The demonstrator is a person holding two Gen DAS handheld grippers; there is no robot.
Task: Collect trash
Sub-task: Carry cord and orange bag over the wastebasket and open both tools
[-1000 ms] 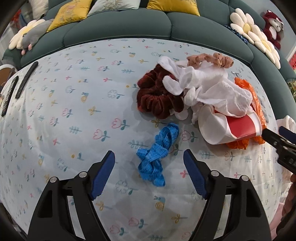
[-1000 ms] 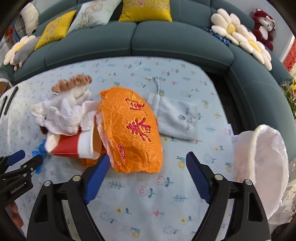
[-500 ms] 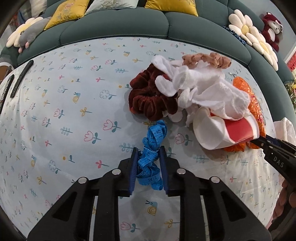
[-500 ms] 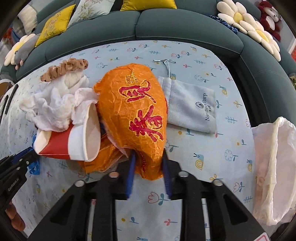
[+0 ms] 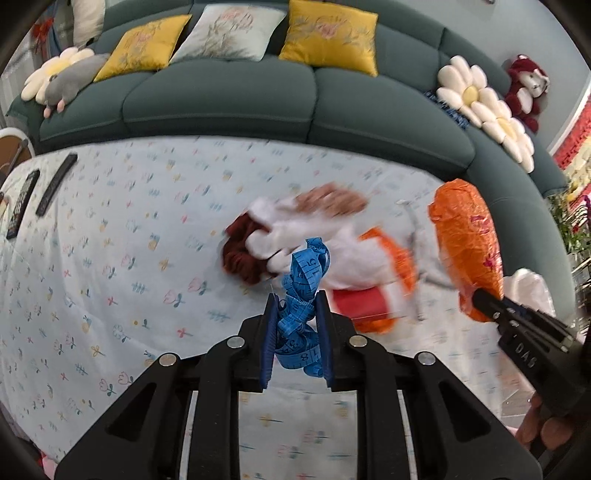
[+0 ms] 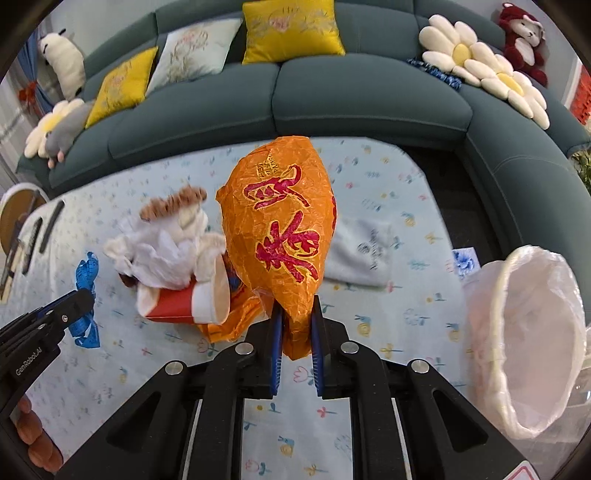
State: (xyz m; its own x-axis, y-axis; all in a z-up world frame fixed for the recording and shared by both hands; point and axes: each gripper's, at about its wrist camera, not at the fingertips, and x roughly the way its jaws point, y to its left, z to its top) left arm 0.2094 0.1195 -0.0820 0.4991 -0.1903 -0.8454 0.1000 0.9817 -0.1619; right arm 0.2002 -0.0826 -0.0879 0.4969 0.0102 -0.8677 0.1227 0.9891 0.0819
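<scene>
gripping crinkled orange bag, right tool; left tool round coiled blue tape

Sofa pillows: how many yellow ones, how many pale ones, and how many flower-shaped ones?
Yellow pillows: 2
Pale pillows: 1
Flower pillows: 3
Total: 6
</scene>
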